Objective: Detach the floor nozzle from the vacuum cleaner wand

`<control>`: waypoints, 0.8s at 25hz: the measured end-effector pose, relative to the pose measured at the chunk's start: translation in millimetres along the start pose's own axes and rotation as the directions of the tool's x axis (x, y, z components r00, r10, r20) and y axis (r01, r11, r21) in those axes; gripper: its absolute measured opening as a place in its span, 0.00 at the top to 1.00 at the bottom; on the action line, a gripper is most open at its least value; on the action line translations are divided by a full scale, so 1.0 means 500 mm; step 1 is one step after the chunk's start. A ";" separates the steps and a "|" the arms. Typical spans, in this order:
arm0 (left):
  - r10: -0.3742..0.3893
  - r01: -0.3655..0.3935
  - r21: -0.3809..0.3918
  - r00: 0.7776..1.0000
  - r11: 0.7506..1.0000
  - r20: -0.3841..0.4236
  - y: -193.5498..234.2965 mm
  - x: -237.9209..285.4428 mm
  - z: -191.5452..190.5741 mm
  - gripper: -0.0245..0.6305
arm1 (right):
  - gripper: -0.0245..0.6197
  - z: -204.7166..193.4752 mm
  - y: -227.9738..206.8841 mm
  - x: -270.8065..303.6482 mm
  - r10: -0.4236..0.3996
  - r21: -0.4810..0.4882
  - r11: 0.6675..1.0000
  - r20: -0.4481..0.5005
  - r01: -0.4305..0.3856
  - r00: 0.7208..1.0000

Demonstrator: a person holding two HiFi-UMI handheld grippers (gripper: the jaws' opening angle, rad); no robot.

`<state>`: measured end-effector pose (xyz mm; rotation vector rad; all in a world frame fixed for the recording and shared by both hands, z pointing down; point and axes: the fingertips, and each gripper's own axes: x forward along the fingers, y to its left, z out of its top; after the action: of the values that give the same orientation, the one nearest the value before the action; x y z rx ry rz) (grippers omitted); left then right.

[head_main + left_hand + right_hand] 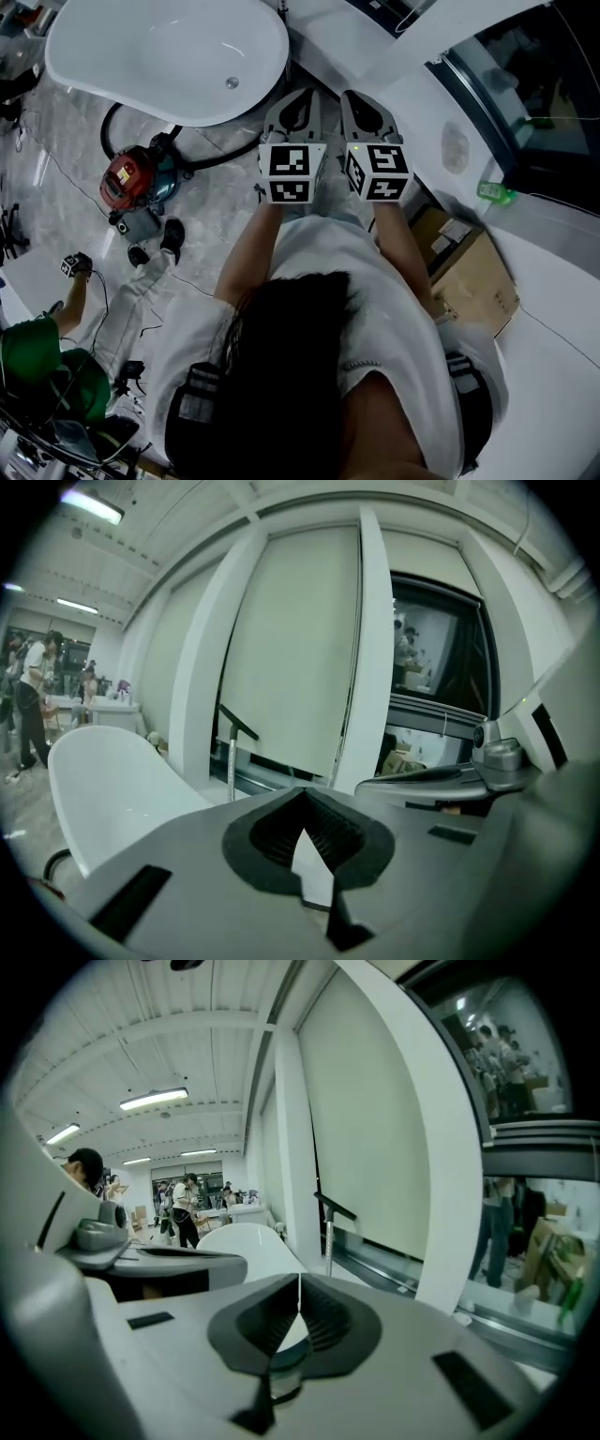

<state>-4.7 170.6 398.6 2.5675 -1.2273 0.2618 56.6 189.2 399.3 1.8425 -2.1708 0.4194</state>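
Both tongs clenched, nothing between them: left tongs [298,99] and right tongs [362,101] held side by side, apart, pointing up-frame toward the white bathtub [112,80] and the window wall.

Red vacuum cleaner canister [129,178] sits on the marble floor [225,220], well left of the tongs, just below the tub's near rim. Its black hose [211,159] arcs under the tub toward the left tongs. A grey piece [141,224] touches the canister; cannot tell whether it is the nozzle, nor its axis.

Seated person in green [37,361], legs stretched toward the canister. Cardboard box [473,277] on the right.
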 end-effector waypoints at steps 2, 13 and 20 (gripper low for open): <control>-0.015 0.015 0.014 1.000 1.000 0.005 0.024 0.021 0.016 0.96 | 0.94 0.021 0.006 0.035 -0.009 -0.006 1.000 0.006 0.009 1.000; -0.017 0.017 -0.033 1.000 0.999 -0.005 0.182 0.122 0.078 0.96 | 0.94 0.102 0.039 0.207 -0.013 0.004 1.000 0.018 0.013 1.000; -0.024 0.024 -0.050 1.000 0.998 -0.006 0.218 0.169 0.096 0.96 | 0.94 0.129 0.028 0.253 -0.032 -0.021 0.999 0.011 0.032 0.999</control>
<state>-35.5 27.9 396.1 2.5351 -1.1852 0.2313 21.7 51.4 387.2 1.8698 -2.1416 0.3791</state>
